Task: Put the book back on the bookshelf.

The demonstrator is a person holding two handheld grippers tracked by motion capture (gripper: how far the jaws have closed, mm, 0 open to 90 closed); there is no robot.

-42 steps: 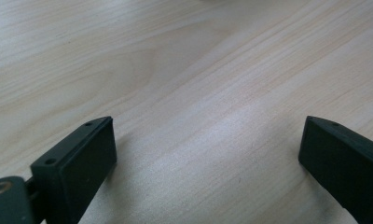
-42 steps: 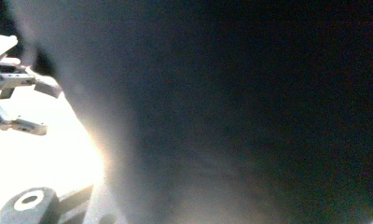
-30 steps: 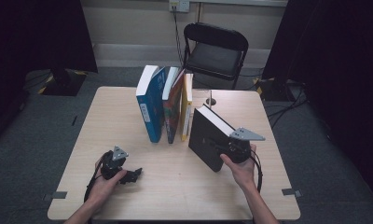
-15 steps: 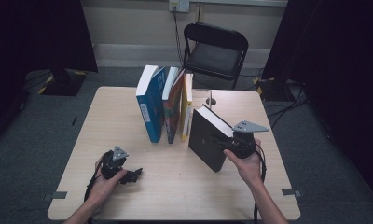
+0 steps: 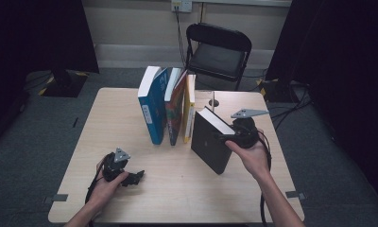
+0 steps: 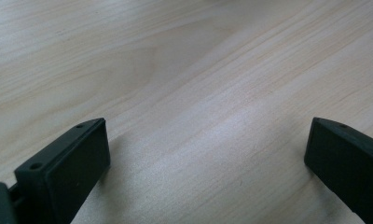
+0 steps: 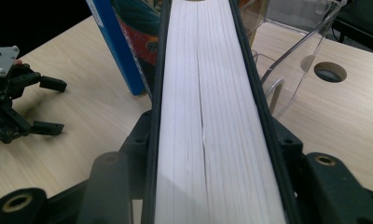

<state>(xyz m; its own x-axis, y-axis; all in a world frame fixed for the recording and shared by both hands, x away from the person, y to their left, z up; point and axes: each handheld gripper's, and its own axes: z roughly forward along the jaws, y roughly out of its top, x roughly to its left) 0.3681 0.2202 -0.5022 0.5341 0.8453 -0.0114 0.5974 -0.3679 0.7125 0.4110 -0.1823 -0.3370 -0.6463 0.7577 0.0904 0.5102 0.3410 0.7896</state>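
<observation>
The left gripper (image 5: pixel 139 176) is showing as a black, blocky tool with a small grey three-cornered plate on top and a black cable looping away toward the near left; seen close up, its matte black fingers (image 6: pixel 63 172) are looking flat and rectangular, with small round screw holes at the corners. The right gripper (image 5: pixel 223 137) is wearing a larger grey three-cornered plate, brass-coloured rings are glinting in its black frame, and a black cable is trailing along the bare, sleeveless forearm.
</observation>
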